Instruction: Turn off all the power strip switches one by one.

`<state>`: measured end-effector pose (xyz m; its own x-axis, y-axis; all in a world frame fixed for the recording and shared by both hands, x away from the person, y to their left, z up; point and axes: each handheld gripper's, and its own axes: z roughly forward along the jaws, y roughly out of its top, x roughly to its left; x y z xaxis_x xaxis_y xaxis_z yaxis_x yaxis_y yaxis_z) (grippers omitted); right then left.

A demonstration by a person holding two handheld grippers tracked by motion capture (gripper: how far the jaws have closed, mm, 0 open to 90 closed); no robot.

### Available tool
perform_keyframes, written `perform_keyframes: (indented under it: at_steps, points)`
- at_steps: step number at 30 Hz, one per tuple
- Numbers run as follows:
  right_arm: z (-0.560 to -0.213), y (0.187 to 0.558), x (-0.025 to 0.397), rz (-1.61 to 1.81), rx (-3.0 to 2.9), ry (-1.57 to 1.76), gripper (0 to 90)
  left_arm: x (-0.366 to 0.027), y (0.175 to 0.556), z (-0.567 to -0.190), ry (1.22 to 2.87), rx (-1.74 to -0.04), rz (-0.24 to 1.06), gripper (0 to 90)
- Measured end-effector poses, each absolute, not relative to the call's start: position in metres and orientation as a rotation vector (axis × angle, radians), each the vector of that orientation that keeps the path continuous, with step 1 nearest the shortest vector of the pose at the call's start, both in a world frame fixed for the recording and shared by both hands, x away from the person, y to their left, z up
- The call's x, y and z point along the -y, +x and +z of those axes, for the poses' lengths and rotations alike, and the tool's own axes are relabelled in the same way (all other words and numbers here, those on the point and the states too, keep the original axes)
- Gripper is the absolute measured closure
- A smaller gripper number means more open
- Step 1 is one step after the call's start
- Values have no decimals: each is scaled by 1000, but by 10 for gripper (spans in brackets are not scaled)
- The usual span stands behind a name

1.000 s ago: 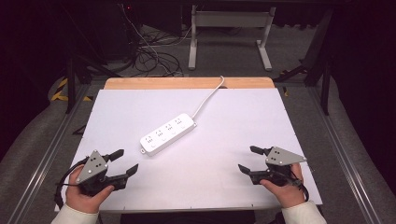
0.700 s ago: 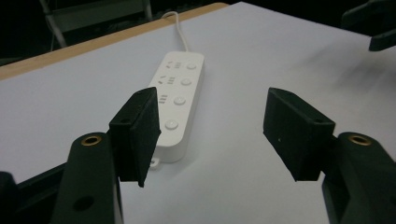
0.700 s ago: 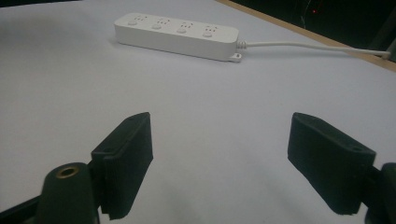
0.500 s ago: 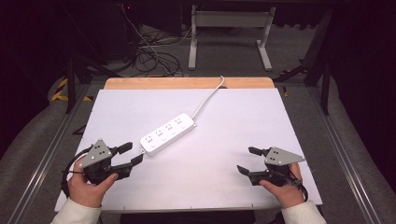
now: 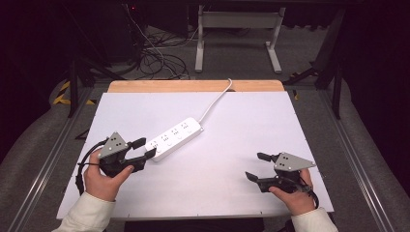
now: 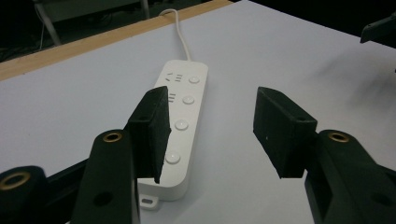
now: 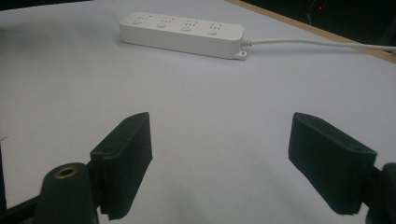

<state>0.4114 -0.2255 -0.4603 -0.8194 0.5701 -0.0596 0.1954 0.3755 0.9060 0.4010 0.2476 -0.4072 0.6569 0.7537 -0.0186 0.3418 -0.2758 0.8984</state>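
White power strip (image 5: 174,138) sits near the middle of the worktop (image 5: 241,125), long axis running from about 8 o'clock up to 2 o'clock, with its cord (image 5: 215,101) heading off toward the far edge at 12. Left gripper (image 5: 141,148) is way closer: its tips are right at the strip's near end, fingers (image 6: 152,126) spread wide with nothing between them, and the strip lies just ahead, a bit off to one side of the gap. Right gripper (image 5: 256,166) hangs out around 5 o'clock, well apart from the strip, also wide open and empty. My guess is the left one goes for it first.
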Motion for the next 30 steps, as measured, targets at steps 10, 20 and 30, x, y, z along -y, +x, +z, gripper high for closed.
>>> perform_keyframes:
  at_steps: [10, 20, 30]
  points:
    - [-461, 412, 226, 1429, -2282, 669, 223, -239, 419, -409, 1878, -873, 502, 472]
    - [-462, 412, 225, 1442, -2284, 663, 219, -226, 437, -412, 1881, -883, 477, 467]
    - [-462, 411, 226, 1445, -2284, 660, 219, -227, 443, -414, 1917, -902, 431, 627]
